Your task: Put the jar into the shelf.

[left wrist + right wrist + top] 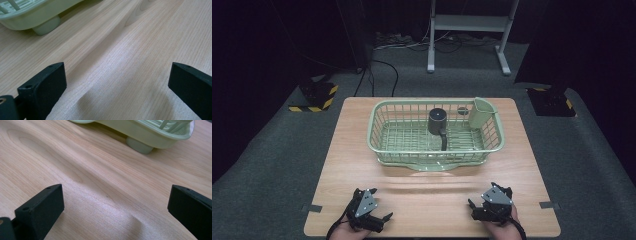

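The pale green basket (pixel 384 131) holds a dark cup (pixel 437 121). Left gripper (pixel 382 220) and right gripper (pixel 472 206) rest on the table (pixel 352 165), jaws apart.

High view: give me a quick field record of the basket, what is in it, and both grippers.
basket: green dish basket, centre of the wooden table
inside: dark cylindrical cup, upright, near the back wall
corner: green utensil holder at the basket's back right
left gripper: open, near front edge, holds nothing
right gripper: open, near front edge, holds nothing
contact: both grippers apart from the basket
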